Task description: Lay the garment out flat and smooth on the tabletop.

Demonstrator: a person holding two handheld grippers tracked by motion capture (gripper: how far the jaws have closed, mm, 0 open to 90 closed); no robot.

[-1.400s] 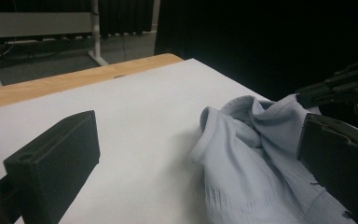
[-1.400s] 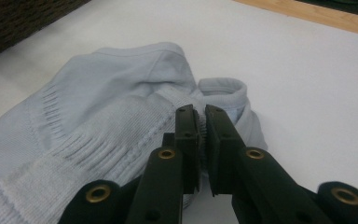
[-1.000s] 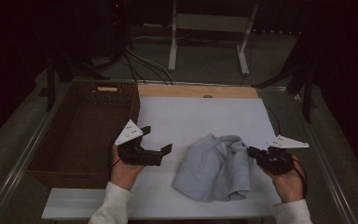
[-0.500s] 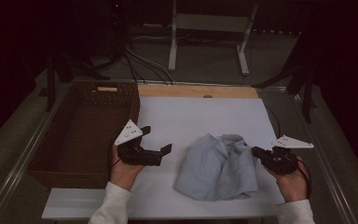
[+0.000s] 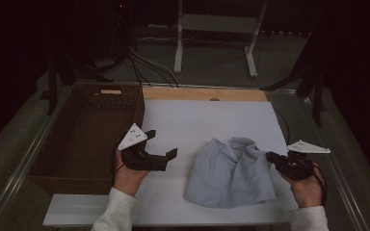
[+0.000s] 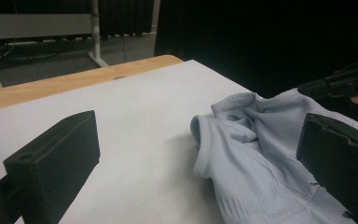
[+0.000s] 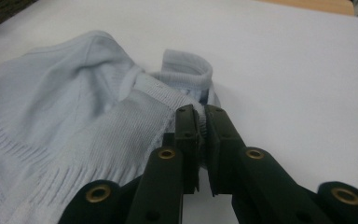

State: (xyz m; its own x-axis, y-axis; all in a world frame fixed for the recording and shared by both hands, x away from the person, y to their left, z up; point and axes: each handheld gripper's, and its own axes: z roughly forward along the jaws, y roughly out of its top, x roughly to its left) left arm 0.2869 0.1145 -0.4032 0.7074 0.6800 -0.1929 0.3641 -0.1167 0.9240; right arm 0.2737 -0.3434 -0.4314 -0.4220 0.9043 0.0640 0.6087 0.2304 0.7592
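The right hand-held gripper (image 7: 199, 122) pinches the shirt (image 7: 74, 116), hiding its clamped edge.

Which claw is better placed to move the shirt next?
Right. The right claw is already shut on the shirt at its edge. The left claw is open, beside the shirt and apart from it.

From above the near edge we look forward and down on the whole white table (image 5: 207, 120), the basket (image 5: 84, 139) at its left and dark floor beyond. Riding low on the left gripper (image 5: 160, 148), we face across the table toward the pale blue shirt (image 6: 261, 158). From the right gripper (image 7: 201, 122) we sit very close to that shirt (image 7: 74, 116), which all three views share.
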